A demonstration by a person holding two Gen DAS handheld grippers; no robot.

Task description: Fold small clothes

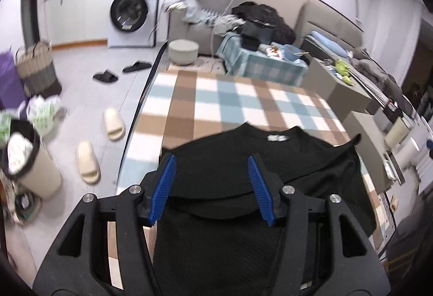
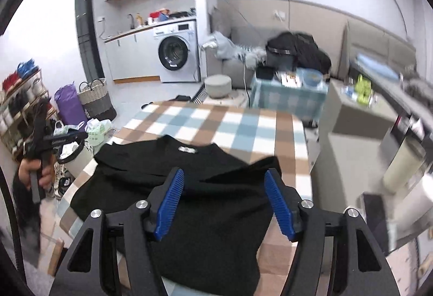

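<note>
A checked cloth [image 1: 243, 95] in brown, blue and white covers the counter [image 2: 286, 187], and on it lies the partly folded black garment [image 2: 216, 204], its white neck label [image 2: 187, 148] turned toward the far edge. My left gripper [image 1: 212, 187] and my right gripper [image 2: 224, 201] hang above the garment's near half, each with its blue-padded fingers [image 1: 164, 187] standing apart and nothing held between them. My left hand [image 2: 32, 174] shows at the edge of the right wrist view.
</note>
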